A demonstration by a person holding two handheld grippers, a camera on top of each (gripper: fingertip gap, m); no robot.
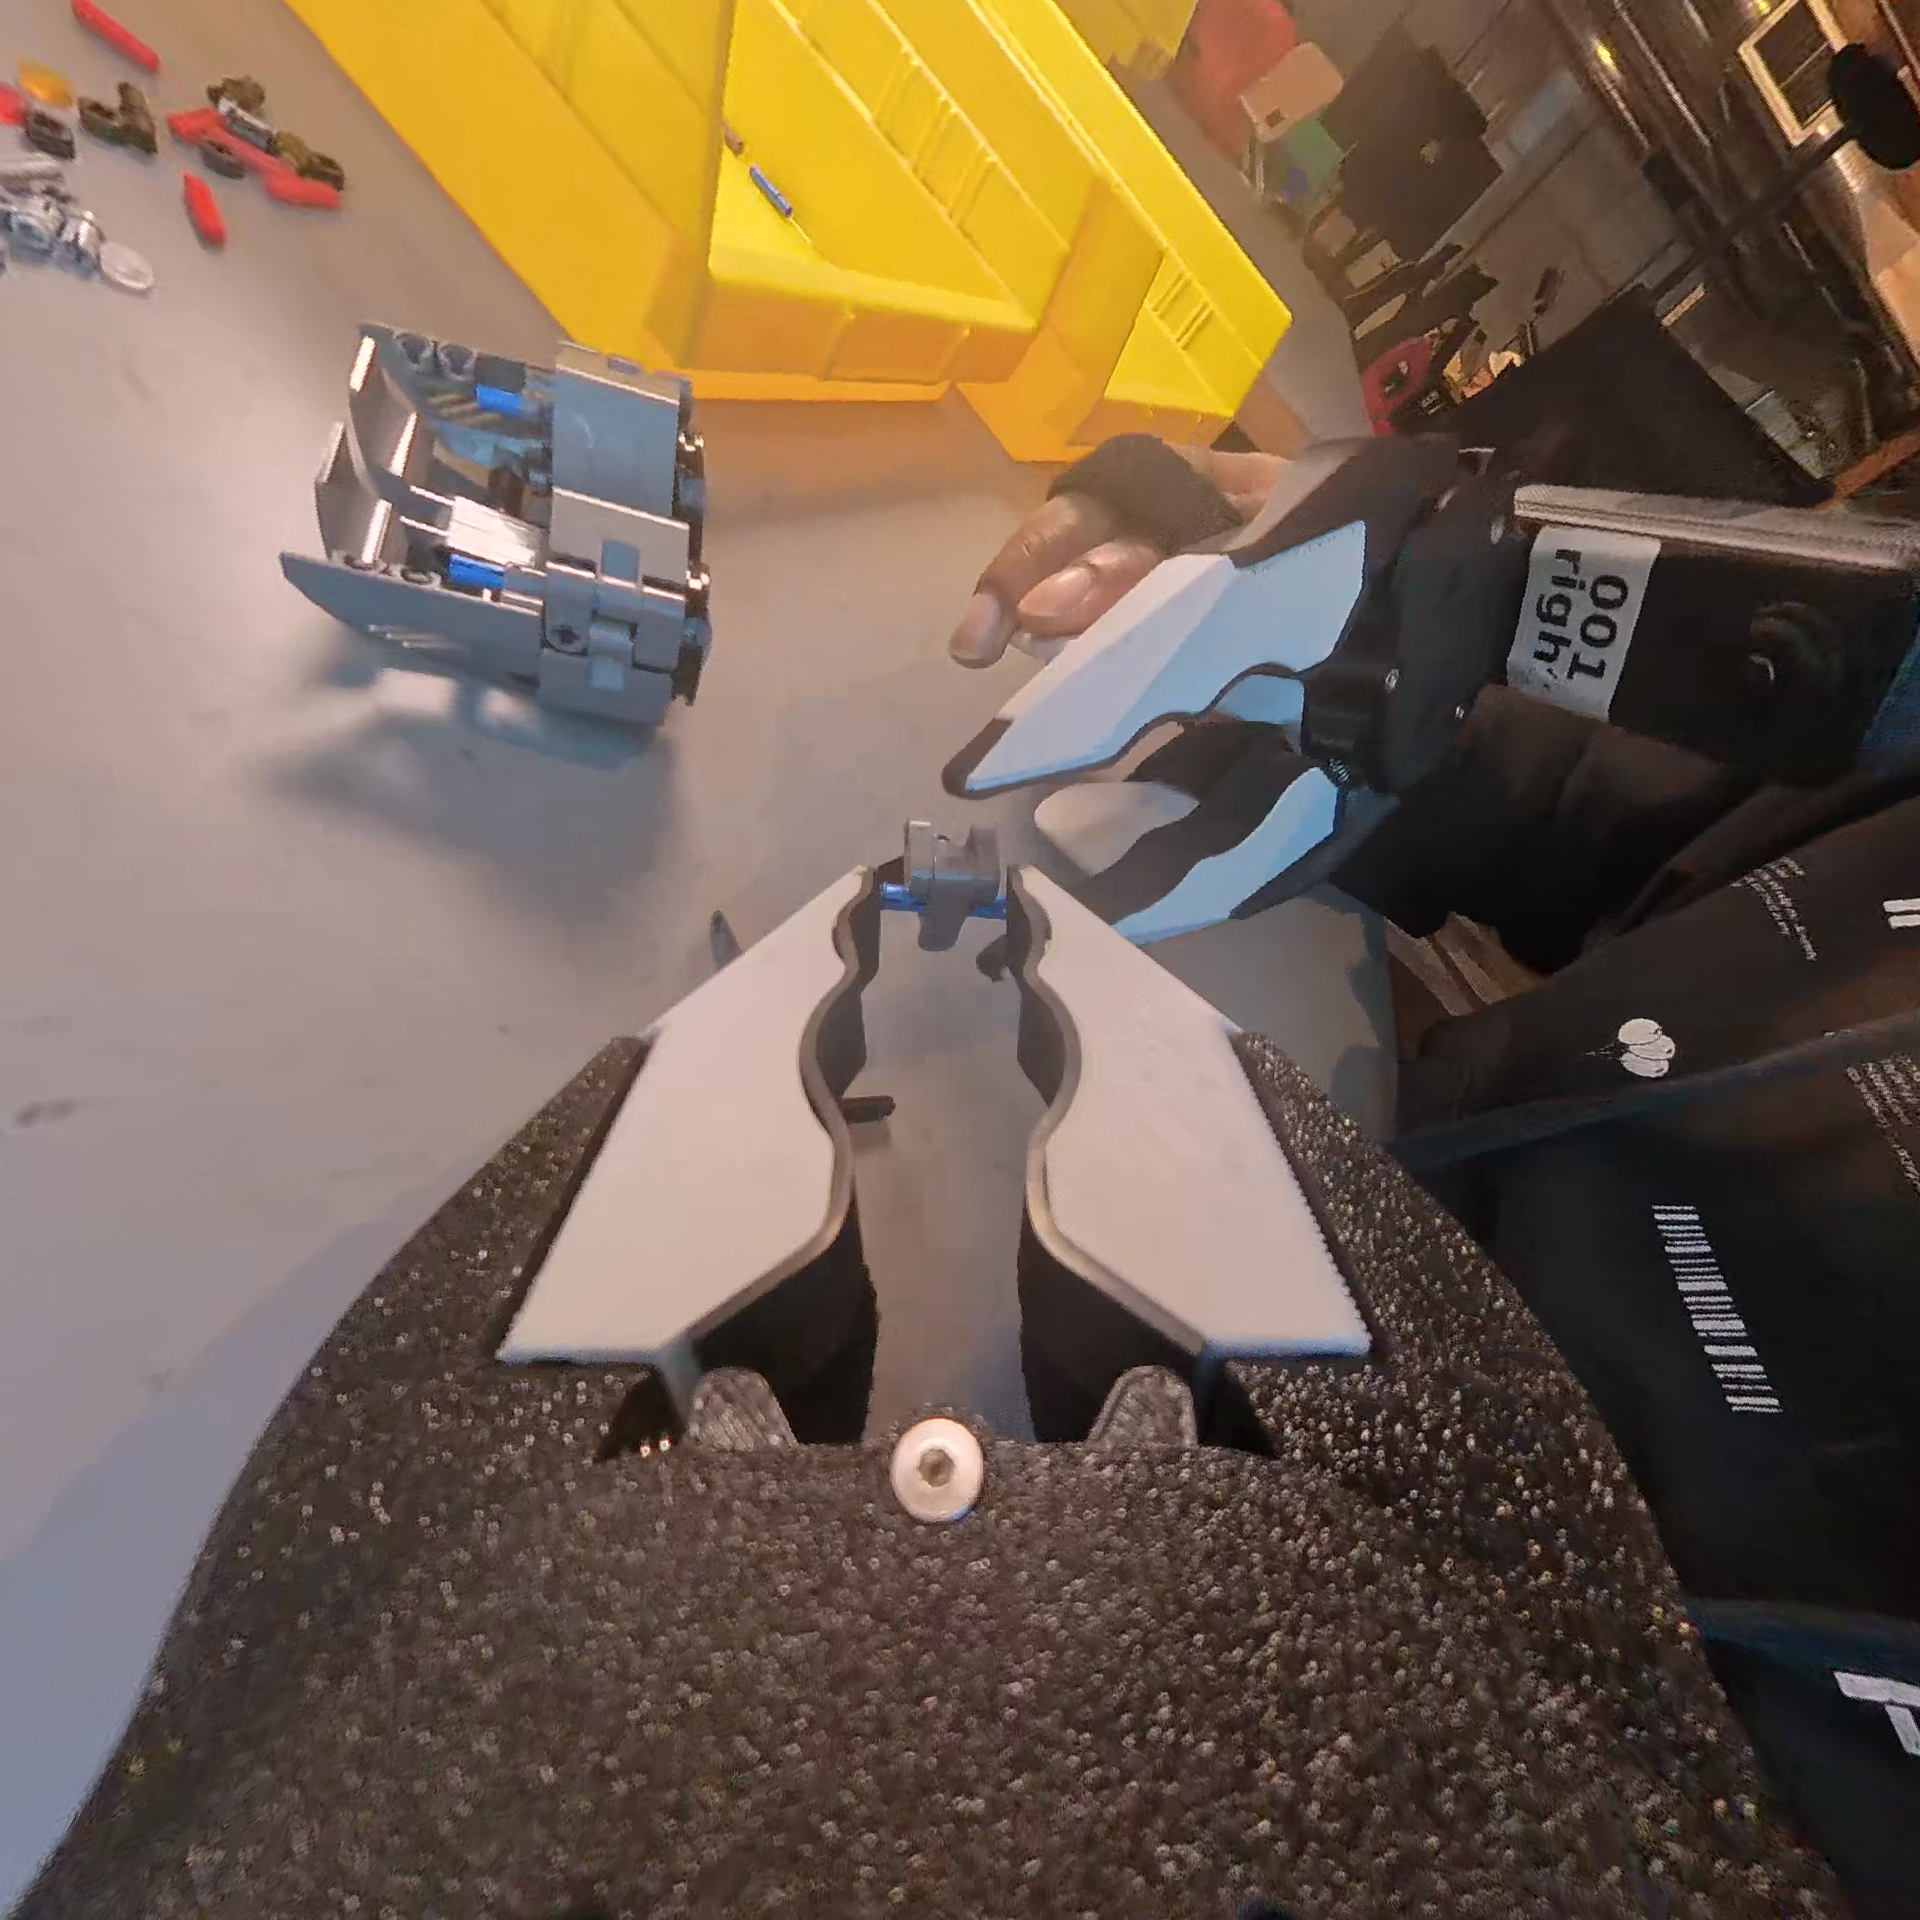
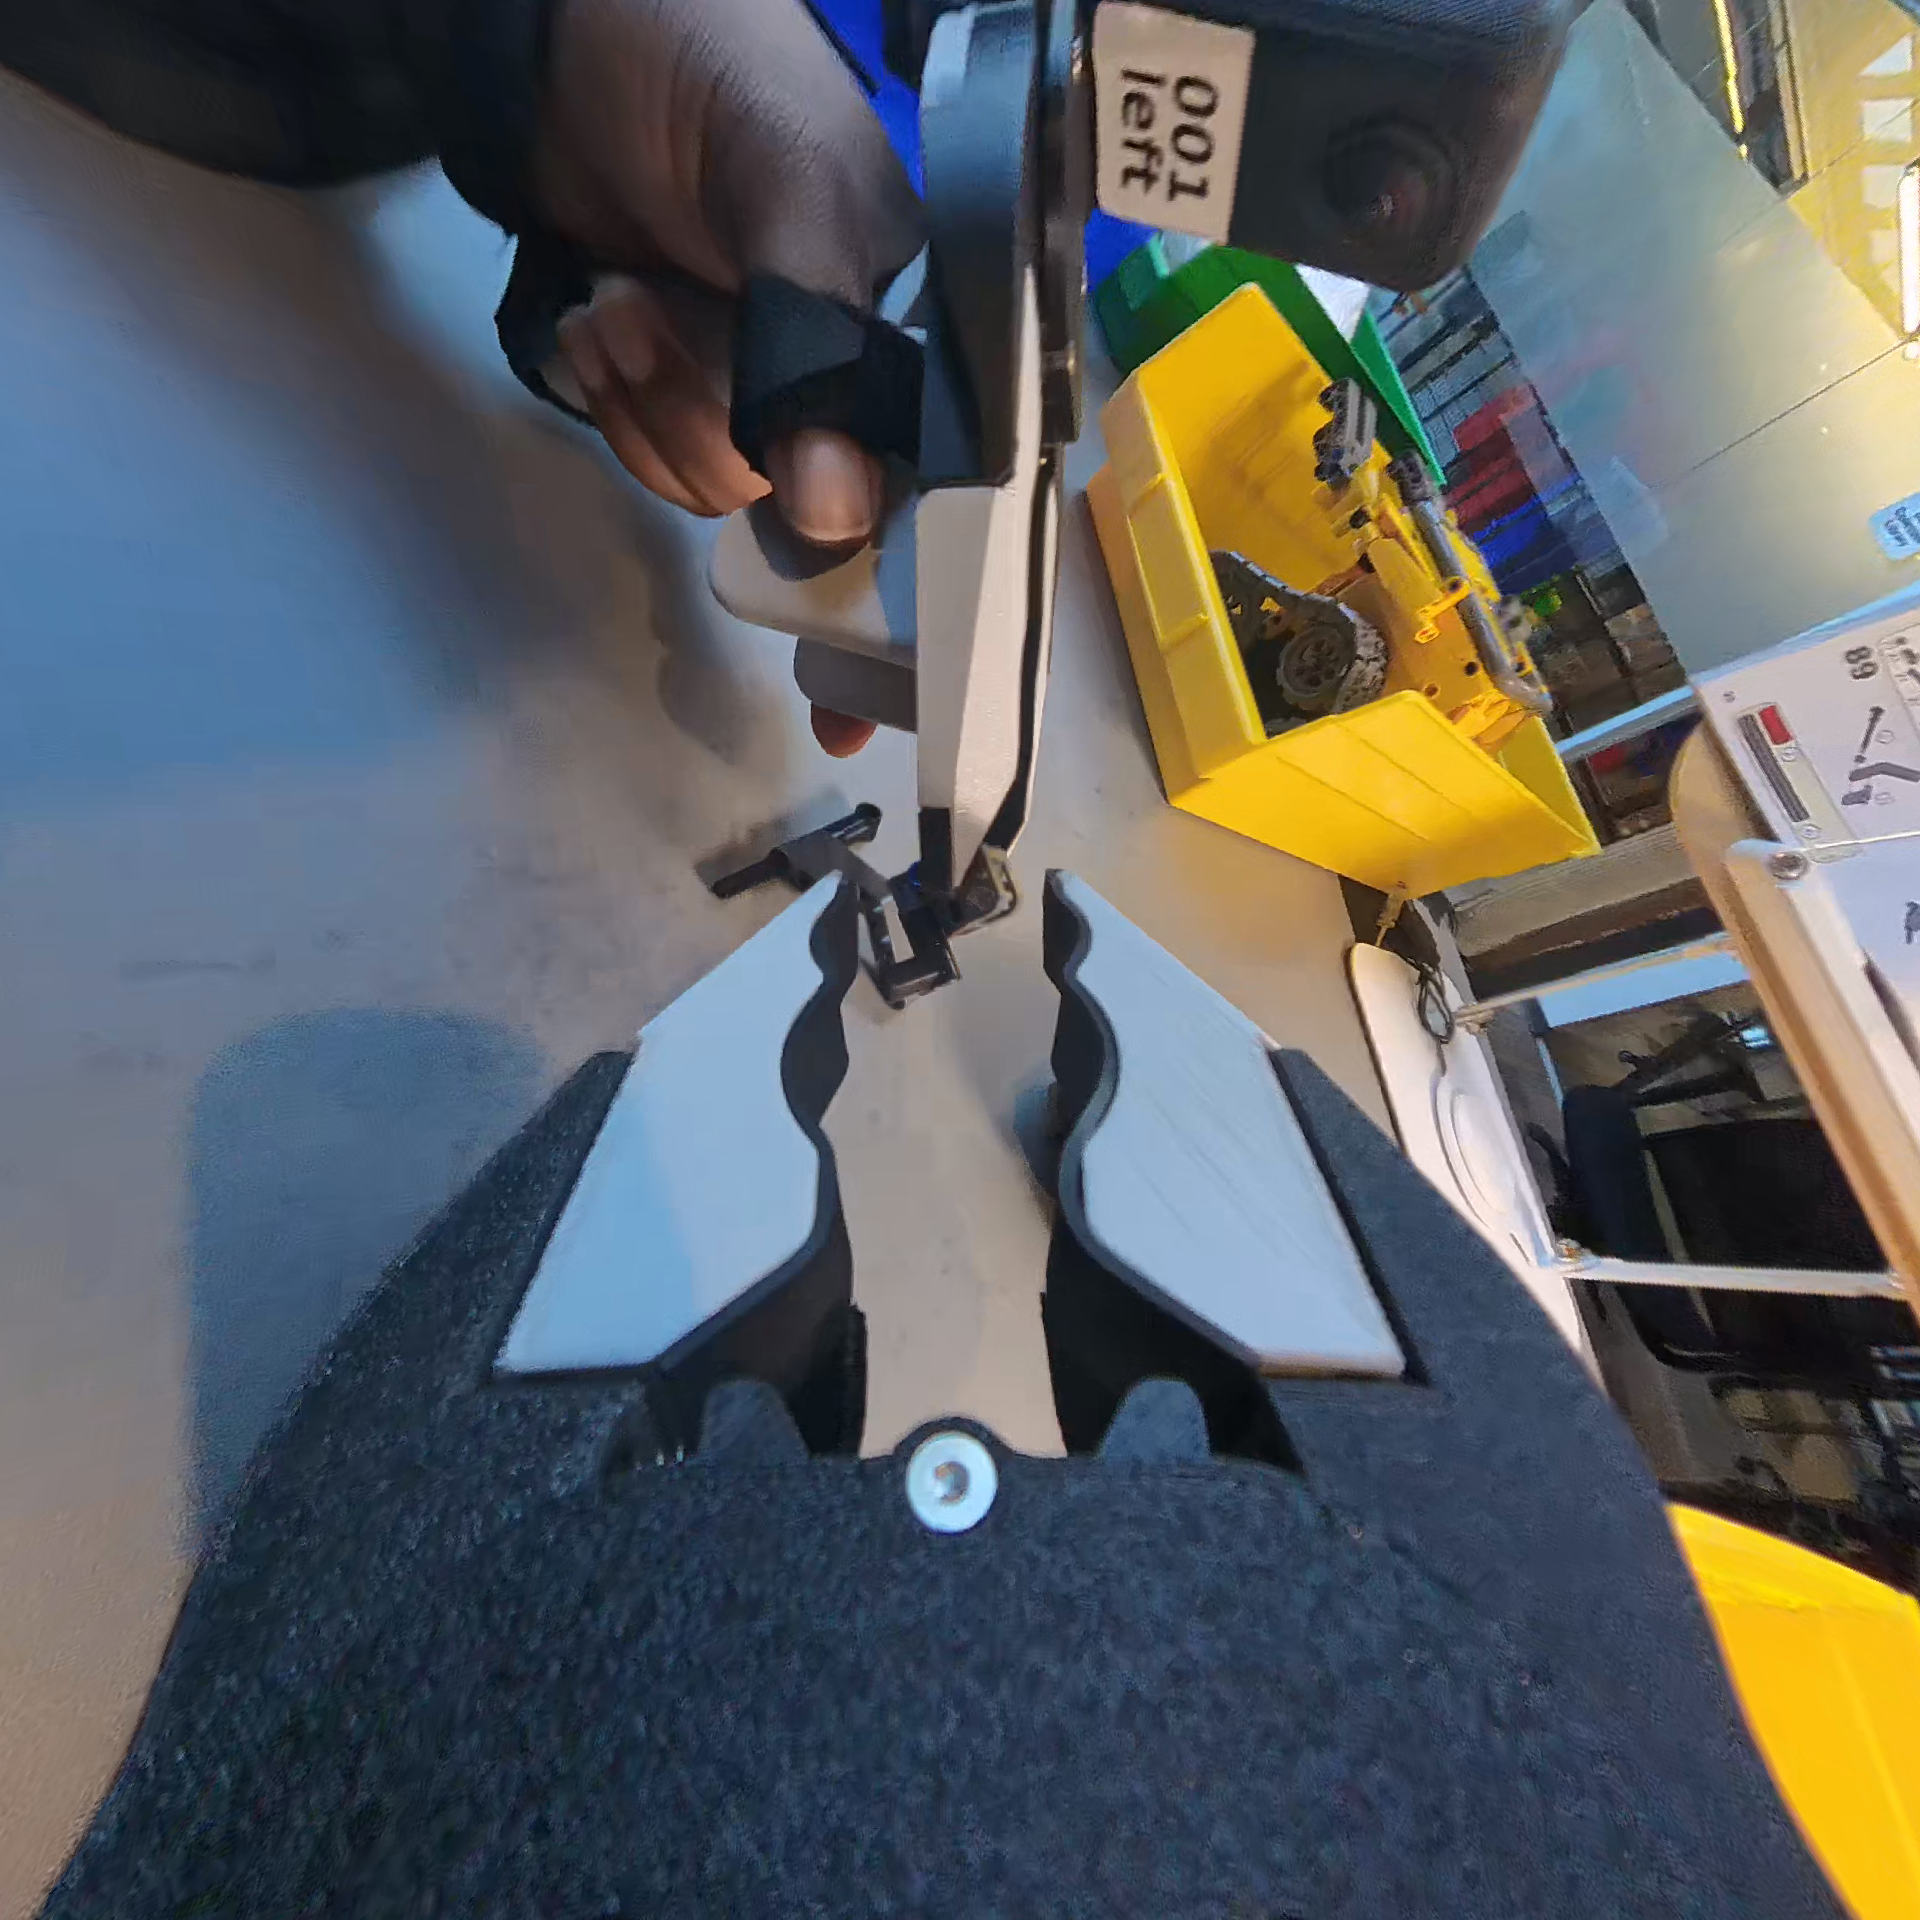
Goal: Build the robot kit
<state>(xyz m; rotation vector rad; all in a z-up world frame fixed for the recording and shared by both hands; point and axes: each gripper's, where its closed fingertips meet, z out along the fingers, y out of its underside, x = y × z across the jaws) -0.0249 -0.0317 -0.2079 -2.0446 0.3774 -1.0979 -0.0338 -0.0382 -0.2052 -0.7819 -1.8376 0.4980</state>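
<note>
At the centre of the left wrist view, the left gripper (image 1: 940,899) pinches a small grey-and-blue brick piece (image 1: 948,873) at its fingers' tips above the grey surface (image 1: 208,935); it looks light, rigid and slippery, best held across its flat sides, while the right gripper (image 2: 951,894) stands spread just beside it.

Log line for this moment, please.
left gripper: shut on small grey-blue brick assembly | right gripper: open, beside it | grey table: large grey brick assembly

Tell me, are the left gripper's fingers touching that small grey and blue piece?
Touching. The left wrist view shows the small grey and blue piece pinched between the left gripper fingertips.
</note>
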